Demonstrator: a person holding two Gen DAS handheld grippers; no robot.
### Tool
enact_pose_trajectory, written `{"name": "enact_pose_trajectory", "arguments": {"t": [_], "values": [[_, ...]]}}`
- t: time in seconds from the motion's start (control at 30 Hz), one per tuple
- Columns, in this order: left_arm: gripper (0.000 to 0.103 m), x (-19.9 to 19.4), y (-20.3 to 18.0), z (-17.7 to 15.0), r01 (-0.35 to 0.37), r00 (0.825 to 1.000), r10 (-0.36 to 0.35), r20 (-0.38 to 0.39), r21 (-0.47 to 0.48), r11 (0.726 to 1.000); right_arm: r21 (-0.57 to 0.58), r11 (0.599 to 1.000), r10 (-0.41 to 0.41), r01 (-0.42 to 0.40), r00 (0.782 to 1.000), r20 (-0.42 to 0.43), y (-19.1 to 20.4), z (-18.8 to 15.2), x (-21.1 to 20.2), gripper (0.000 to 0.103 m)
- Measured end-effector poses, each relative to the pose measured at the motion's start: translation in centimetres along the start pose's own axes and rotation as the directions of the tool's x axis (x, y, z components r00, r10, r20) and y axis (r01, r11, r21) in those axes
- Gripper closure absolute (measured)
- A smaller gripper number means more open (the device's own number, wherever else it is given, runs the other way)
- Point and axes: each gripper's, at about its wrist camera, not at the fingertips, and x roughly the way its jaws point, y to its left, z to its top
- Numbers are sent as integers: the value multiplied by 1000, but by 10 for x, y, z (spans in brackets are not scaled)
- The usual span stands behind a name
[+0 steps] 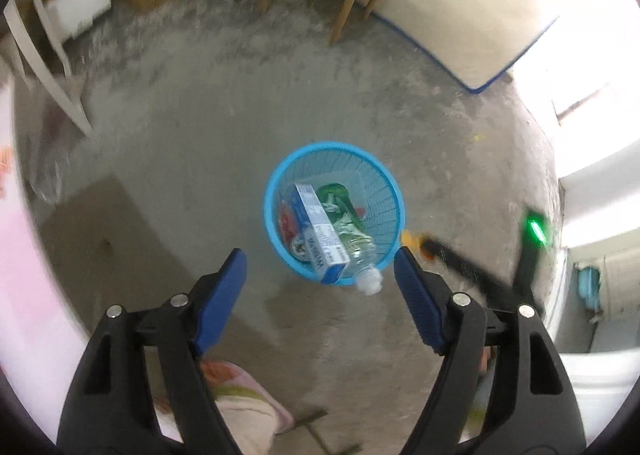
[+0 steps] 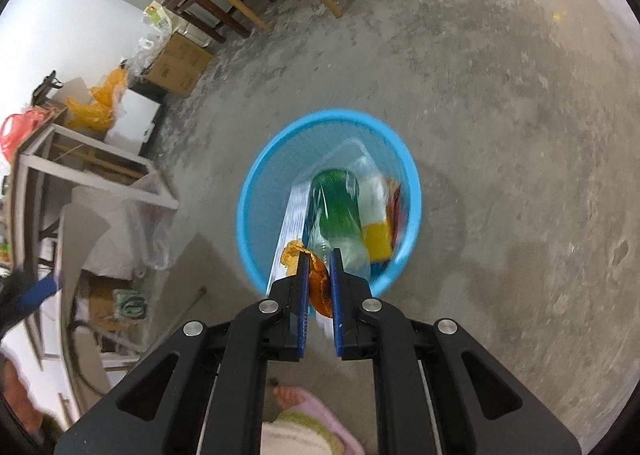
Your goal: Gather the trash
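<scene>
Left wrist: bare concrete floor [image 1: 200, 135], wooden chair legs [image 1: 352, 3] beyond. Left gripper [image 1: 320, 275] spread, empty, above blue basket [image 1: 272, 191] holding box [image 1: 320, 231] and bottle [image 1: 360, 255].
Right wrist: right gripper [image 2: 319, 261] pinches orange peel [image 2: 318, 287] over the basket's near rim.

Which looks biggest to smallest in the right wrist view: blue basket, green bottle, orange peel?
1. blue basket
2. green bottle
3. orange peel

The peel sits pinched in the right gripper, nearest the lens, so it looks larger than it is; its gap to the bottle is unsure.
</scene>
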Motion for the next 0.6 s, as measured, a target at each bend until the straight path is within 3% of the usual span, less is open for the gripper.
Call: {"name": "enact_pose_trajectory", "arguments": {"t": [0.1,0.2,0.3,0.43,0.53,0.6], "values": [[27,-36,11,-21,-28,998,26,55,27,999,-15,998,-57,58,998,29,8,28,18,90],[27,-57,23,-43,-41,997,40,69,14,999,-47,993,-105,107,994,36,15,46,37,76],[27,-75,39,-64,-36,995,38,88,-28,999,-50,991,-123,125,992,38,16,48,40,75],[27,-102,62,-95,20,992,-5,125,-119,993,-43,995,-83,85,995,52,18,31,16,75],[27,-115,66,-112,19,988,1,153,-131,991,-80,995,-61,67,995,83,26,8,-22,75],[27,-127,62,-125,11,981,13,192,-125,992,-120,991,-42,56,992,118,35,-9,-52,69]]}}
